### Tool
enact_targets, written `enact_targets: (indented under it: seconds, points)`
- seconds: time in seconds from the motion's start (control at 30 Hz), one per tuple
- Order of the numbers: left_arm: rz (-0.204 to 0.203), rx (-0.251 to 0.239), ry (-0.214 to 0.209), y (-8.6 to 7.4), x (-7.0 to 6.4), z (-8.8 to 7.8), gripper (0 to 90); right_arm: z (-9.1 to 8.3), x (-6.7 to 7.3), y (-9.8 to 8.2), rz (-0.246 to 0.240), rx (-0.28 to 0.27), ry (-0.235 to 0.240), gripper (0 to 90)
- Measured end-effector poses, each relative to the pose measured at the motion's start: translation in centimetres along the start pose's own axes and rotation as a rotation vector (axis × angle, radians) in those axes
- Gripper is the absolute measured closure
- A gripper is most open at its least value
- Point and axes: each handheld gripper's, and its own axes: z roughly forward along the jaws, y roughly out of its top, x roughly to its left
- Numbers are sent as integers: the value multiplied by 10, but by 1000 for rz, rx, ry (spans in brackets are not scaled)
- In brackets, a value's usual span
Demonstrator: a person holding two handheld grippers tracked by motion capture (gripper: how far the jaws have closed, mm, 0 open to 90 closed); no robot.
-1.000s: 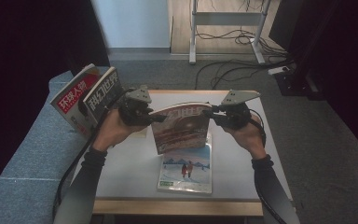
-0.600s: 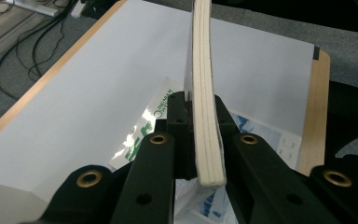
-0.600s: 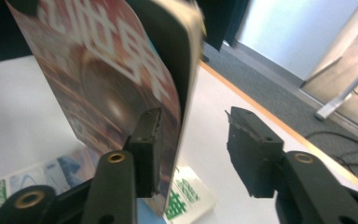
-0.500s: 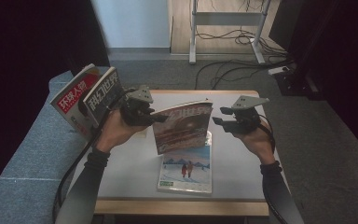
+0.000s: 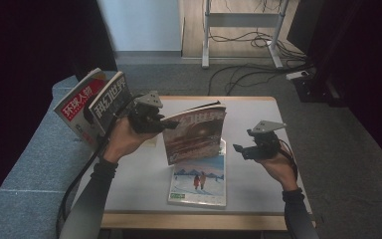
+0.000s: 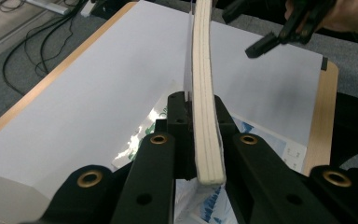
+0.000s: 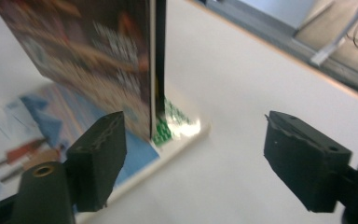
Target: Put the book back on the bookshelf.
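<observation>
Now that the right gripper (image 5: 239,149) has let go and dropped away, fingers spread and empty, the upright magazine (image 5: 195,132) hangs above the bench (image 5: 258,114), clamped by the left gripper (image 5: 165,124) alone.

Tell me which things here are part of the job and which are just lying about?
In the job:
- upright magazine, clamped by the left gripper
- flat magazine under it
- right gripper, jaws just opened, nothing between them

Lying about:
- two magazines on the sofa
- cables on the floor
</observation>
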Motion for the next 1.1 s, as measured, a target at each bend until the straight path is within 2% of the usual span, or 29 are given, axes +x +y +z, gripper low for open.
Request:
enact_targets:
  seconds: [0.13,0.3,0.47,0.6,0.8,0.97,1.1]
  points:
    - [-12,2,0,0,1,0,834,5,-1,-18,40,19,7,198]
    - [-8,1,2,0,0,0,834,15,-1,-41,70,52,0,168]
    - [-1,2,8,0,-1,0,834,24,2,-60,122,71,-24,119]
    - [-3,1,18,0,-2,0,835,31,4,-75,156,98,-53,28]
    - [-11,-4,31,0,-2,0,837,37,6,-95,202,121,-83,15]
    - [-28,-12,41,-1,-1,0,838,41,7,-105,218,137,-91,16]
    - [-46,-21,47,-3,0,-2,840,45,9,-110,209,149,-96,12]
